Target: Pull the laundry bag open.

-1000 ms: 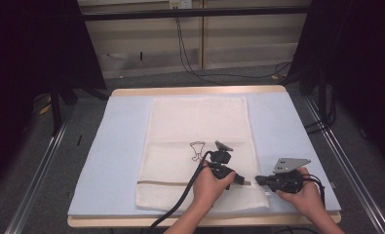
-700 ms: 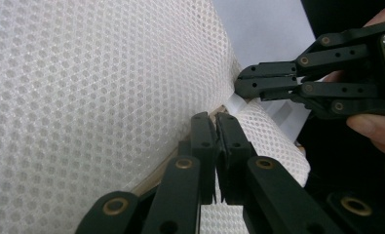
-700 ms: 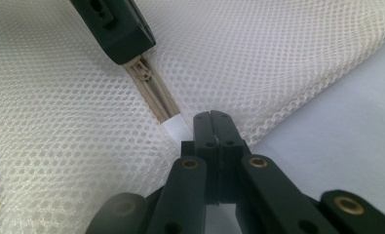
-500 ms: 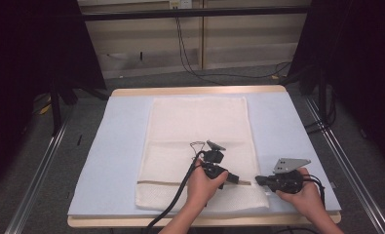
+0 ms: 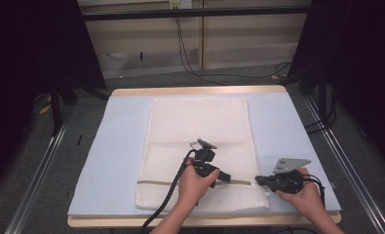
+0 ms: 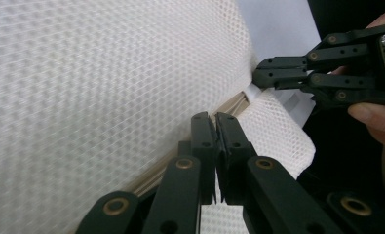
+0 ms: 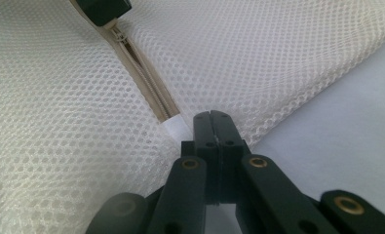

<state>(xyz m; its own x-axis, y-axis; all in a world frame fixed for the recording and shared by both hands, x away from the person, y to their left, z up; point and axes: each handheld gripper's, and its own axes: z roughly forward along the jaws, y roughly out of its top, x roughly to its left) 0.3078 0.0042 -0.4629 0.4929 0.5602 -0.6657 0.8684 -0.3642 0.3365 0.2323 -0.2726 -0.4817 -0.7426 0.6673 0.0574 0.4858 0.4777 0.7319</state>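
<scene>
- Pale blue covering lies over the worktop, whose wooden edge shows at the far and near sides; it reaches from the left edge across to the right.
- White mesh forms a long laundry bag laid flat down the middle of the worktop, its far end toward the back wall and its near end by the person.
- A beige zipper crosses the bag near its near end, running left to right; in the right gripper view its teeth stand parted along a stretch.
- The left tongs, held in the left hand, rest on the bag right at the zipper line, right of the bag's middle. In the left gripper view the jaws stand pressed together at the zipper; whether they grip the slider cannot be told.
- A black cable trails from them toward the near edge.
- The right tongs, in the right hand, sit at the bag's right edge where the zipper ends, tips pointing left toward the other tongs, near but apart from them.
- In the right gripper view their jaws are together, clamped on a small white fabric tab at the zipper's end.
- A grey three-cornered plate sits on top of them.
</scene>
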